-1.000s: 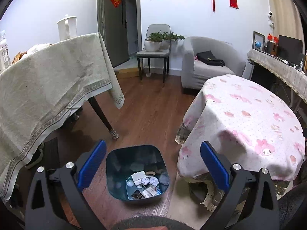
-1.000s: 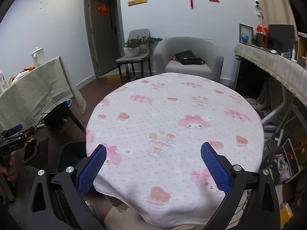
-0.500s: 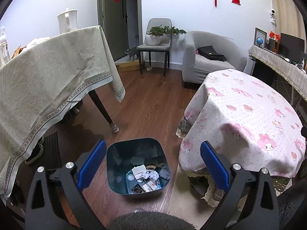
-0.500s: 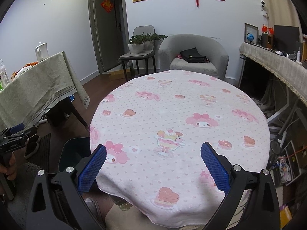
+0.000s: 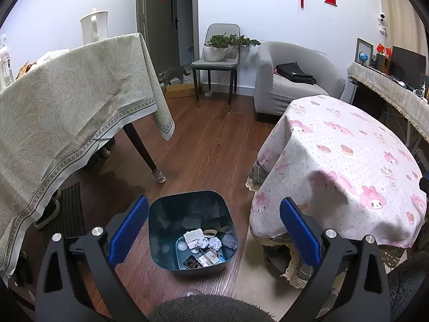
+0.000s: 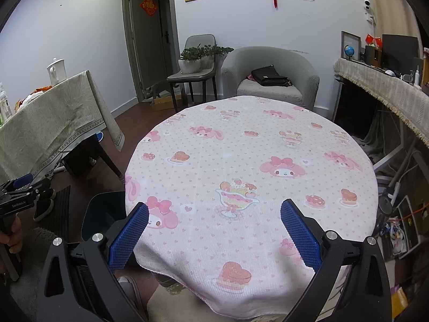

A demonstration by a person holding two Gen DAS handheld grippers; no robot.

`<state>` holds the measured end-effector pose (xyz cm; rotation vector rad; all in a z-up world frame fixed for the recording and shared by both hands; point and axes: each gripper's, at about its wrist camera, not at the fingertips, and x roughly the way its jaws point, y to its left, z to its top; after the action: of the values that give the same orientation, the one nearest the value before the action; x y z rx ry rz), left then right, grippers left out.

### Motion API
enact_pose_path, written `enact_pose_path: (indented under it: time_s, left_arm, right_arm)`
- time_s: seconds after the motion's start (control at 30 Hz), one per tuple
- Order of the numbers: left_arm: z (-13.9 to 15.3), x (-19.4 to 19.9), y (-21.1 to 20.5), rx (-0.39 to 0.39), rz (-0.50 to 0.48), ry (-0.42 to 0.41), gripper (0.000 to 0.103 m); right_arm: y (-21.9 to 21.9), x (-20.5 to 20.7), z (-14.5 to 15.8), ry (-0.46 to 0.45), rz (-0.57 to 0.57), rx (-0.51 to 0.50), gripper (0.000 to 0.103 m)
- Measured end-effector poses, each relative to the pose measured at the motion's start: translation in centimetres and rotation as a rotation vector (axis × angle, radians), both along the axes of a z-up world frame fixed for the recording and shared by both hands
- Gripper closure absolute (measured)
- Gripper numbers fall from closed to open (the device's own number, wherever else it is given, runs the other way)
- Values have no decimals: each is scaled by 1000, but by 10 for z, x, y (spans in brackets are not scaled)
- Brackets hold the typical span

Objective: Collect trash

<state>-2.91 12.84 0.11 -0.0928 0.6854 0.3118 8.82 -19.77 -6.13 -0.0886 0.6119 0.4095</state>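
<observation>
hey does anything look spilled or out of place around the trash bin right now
Nothing stands out. The bin stands upright on the wood floor with the crumpled paper and wrappers inside it, no litter beside it. Both grippers, left and right, are open and empty.

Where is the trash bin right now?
In the left wrist view the trash bin stands on the wood floor, low centre, between the left gripper's open fingers, left of the pink-clothed round table.
</observation>
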Motion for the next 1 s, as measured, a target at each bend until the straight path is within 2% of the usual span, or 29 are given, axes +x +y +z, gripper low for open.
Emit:
enact_pose_path:
  time_s: [1.0]
  left_arm:
    - [-1, 0, 0, 0, -1, 1, 3]
  right_arm:
    - [0, 2, -3, 8, 0, -5, 3]
